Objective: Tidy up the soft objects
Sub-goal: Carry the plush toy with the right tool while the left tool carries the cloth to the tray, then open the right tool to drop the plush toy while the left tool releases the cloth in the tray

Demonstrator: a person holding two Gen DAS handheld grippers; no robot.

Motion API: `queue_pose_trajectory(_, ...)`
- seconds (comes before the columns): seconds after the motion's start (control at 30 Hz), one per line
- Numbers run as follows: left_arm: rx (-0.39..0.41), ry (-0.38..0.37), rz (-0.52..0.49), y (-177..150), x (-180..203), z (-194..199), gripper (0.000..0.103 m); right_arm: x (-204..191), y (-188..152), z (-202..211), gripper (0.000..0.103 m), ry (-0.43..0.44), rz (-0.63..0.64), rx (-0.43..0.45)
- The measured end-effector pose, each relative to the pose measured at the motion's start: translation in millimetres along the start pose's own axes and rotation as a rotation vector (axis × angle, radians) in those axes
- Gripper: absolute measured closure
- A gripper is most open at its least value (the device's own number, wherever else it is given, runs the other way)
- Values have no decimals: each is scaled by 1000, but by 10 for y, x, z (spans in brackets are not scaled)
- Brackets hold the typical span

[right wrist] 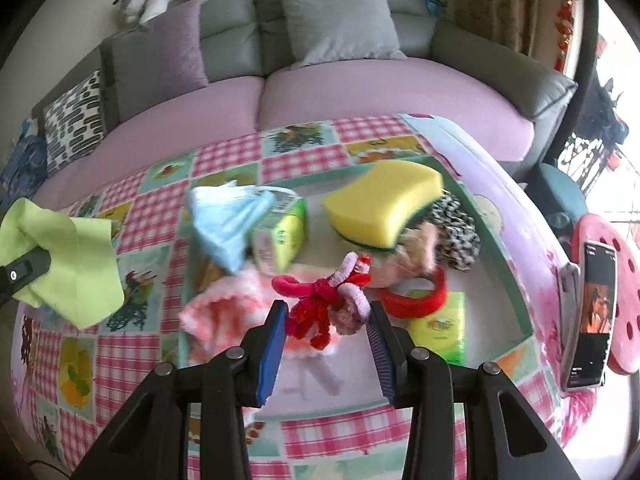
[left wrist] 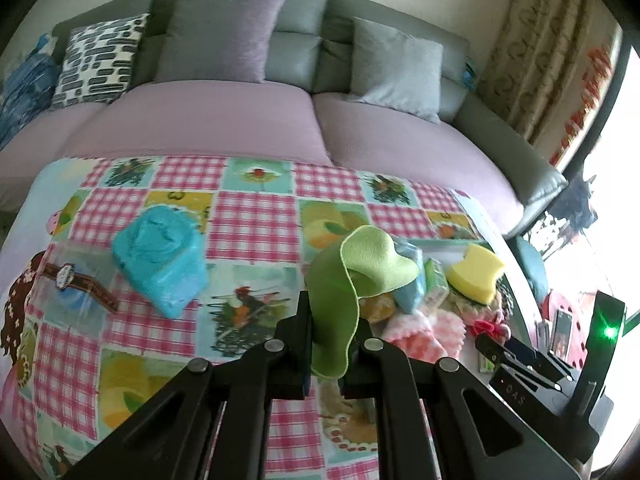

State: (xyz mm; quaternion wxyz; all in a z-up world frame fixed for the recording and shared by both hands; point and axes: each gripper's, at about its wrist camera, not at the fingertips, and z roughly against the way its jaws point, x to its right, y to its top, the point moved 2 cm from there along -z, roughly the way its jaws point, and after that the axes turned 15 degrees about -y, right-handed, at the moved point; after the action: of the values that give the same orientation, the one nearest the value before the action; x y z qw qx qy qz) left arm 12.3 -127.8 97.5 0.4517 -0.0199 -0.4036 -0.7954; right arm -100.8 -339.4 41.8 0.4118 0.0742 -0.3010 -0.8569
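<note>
- The sofa [left wrist: 224, 128] fills the back of both my views, grey with lilac seat covers and cushions propped against its backrest: a purple one [left wrist: 224, 32], a grey one [left wrist: 396, 64] and a black-and-white patterned one [left wrist: 100, 56].
- The table [left wrist: 252, 216] in front of it wears a patchwork cloth of pink gingham and fruit squares.
- A shallow tray with a teal rim [right wrist: 486, 232] sits on the table's right part and holds most of the soft things in a heap.
- A crumpled blue bag [left wrist: 160, 256] lies on the cloth well to the left of the tray, on its own.
- My left claw [left wrist: 334, 336] is closed on the green cloth [left wrist: 340, 292]; the cloth is pinched between the fingers, lifted above the table, with its top flopping over toward the tray and its lower end hanging down.
- The yellow sponge [right wrist: 380, 208] rests at the far side of the tray, tilted on top of a black-and-white furry thing [right wrist: 456, 232].
- A light blue cloth [right wrist: 228, 220] lies bunched at the tray's left edge, draped over a small green-and-yellow box [right wrist: 284, 236].
- A pink-and-white fluffy piece [right wrist: 224, 308] sits at the tray's near left.
- A red ring band [right wrist: 416, 300] lies in the tray just beside the sponge.
- My right claw [right wrist: 328, 322] is spread wide and grips nothing; a red-and-pink pipe-cleaner bundle [right wrist: 324, 300] sits between the blue-padded fingers, and I cannot tell whether either pad touches it.
</note>
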Motion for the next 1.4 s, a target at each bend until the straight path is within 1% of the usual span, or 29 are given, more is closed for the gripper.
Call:
queue_pose_trajectory(0.13, -40, -56, -51, -67, 280, -157, 94, 156, -18, -48, 59, -16, -23, -10)
queue_pose_trajectory(0.3, -107, -132, -119, -194, 625, -385, 94, 301, -34, -82, 59, -30, -45, -19)
queue_pose_trajectory(0.47, -168, -171, -133, -288, 749, -596, 93, 349, -54, -119, 59, -36, -49, -32)
queue_pose_trajectory(0.57, -223, -190, -93, -367, 699, -805, 94, 291, -73, -160, 59, -28, -22, -44)
queue_pose_trajectory(0.63, -273, -189, -59, -448, 633, -976, 93, 250, -82, -192, 58, -23, -4, -50)
queue_pose_trajectory(0.73, -333, -166, -34, -546, 574, -1185, 93, 175, -122, -274, 58, -16, 26, -79)
queue_pose_trajectory(0.8, -360, -155, -21, -594, 545, -1280, 93, 143, -150, -322, 58, -16, 40, -95)
queue_pose_trajectory(1.03, -393, -119, -1, -672, 487, -1434, 93, 103, -245, -495, 58, -18, 57, -152)
queue_pose_trajectory(1.2, -404, -118, 15, -656, 451, -1469, 92, 106, -262, -523, 58, -22, 57, -165)
queue_pose_trajectory(1.3, -406, -118, 16, -633, 437, -1455, 85, 125, -260, -487, 55, -21, 50, -157)
queue_pose_trajectory(1.37, -403, -114, 16, -609, 429, -1405, 72, 129, -251, -469, 52, -23, 49, -154)
queue_pose_trajectory(1.4, -396, -115, 15, -586, 430, -1368, 70, 130, -251, -458, 51, -24, 48, -154)
